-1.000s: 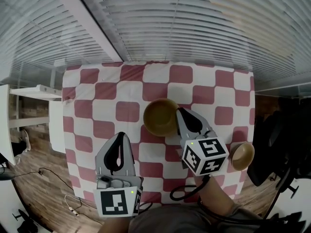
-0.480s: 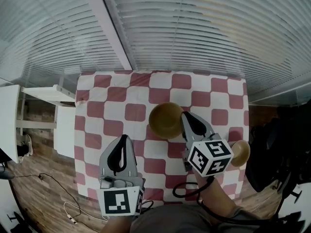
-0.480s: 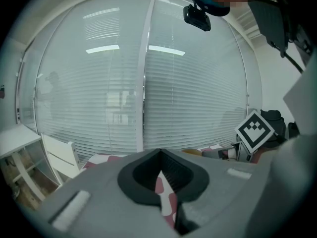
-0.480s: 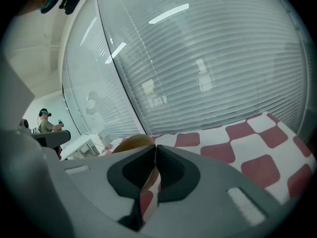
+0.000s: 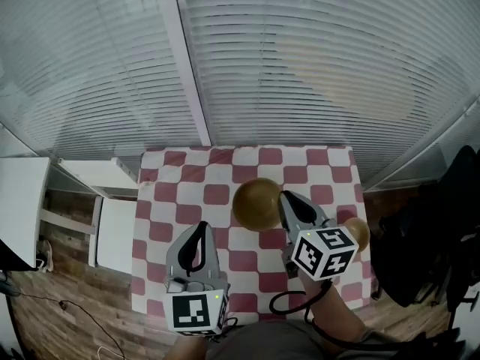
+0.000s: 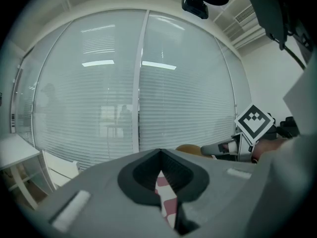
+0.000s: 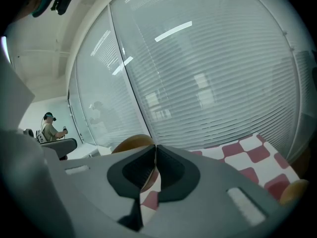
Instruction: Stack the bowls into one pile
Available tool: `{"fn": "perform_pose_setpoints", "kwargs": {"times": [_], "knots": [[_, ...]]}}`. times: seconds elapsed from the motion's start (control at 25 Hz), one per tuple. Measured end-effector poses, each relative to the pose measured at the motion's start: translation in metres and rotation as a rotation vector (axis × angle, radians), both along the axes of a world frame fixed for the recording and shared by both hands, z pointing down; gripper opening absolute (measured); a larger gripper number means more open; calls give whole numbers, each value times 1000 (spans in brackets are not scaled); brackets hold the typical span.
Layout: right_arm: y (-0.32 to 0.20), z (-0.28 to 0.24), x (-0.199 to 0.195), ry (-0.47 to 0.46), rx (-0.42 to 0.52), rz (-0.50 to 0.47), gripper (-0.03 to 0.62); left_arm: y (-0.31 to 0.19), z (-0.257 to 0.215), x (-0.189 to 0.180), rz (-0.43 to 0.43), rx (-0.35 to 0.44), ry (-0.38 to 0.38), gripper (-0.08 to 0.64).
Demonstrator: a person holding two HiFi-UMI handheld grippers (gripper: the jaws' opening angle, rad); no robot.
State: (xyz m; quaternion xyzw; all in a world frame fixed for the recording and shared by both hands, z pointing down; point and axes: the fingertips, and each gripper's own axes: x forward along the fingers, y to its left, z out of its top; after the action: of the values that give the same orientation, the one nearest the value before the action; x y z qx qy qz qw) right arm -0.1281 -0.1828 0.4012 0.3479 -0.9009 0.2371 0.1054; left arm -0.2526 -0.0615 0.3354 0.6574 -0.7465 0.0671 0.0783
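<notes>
Jaws of the left gripper (image 5: 201, 226) are together with nothing between them, over the near left part of the table (image 5: 187, 195). Those of the right gripper (image 5: 283, 195) are clamped on the rim of a bowl (image 5: 255, 203), held above the table's middle. A second bowl (image 5: 358, 231) sits at the right edge, partly behind the right gripper's cube (image 5: 322, 252). Beyond the far edge hang blinds (image 5: 300, 66)
</notes>
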Motion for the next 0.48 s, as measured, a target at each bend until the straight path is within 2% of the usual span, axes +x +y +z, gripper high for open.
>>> {"fn": "perform_pose_setpoints", "kwargs": {"times": [0.48], "knots": [[54,-62,27,-56,85,42,37,42,-49,26,85,123,-42,0]]}}
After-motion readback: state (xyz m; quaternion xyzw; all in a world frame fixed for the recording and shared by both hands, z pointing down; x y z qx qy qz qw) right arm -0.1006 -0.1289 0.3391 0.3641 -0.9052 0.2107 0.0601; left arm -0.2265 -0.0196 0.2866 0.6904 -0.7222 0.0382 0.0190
